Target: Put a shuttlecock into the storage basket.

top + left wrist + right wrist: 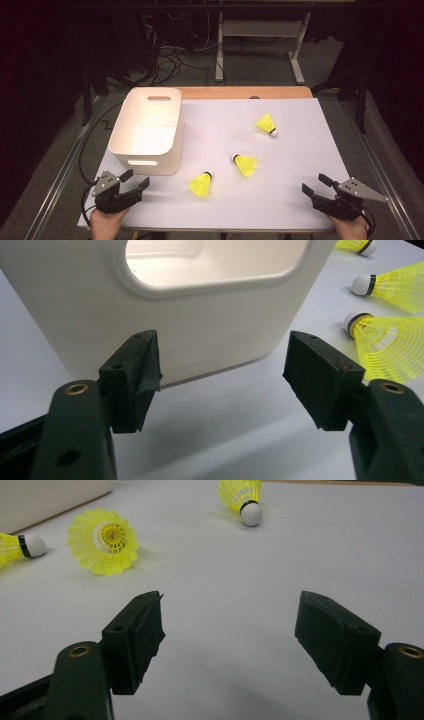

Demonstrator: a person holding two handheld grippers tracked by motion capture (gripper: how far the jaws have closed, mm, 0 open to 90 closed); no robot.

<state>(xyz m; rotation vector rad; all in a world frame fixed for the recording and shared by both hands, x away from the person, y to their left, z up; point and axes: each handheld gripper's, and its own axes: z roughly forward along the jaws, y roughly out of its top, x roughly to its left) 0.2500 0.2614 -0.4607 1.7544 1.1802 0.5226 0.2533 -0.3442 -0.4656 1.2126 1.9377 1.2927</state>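
Here, both tools sat low at the near edge of the white surface [300,200], jaws spread wide and gripping nothing. The left hand-held gripper [134,181] faced the near wall of the white plastic bin [145,150], just ahead of it, with the nearest yellow shuttlecock [201,184] ahead to its right. The right hand-held gripper [315,183] pointed toward the middle shuttlecock [245,164], ahead to its left, and the far shuttlecock [266,124] lay farther beyond. A clean pick would likely mean closing on the cork end or low on the skirt, gently, since the thin mesh would probably crush.
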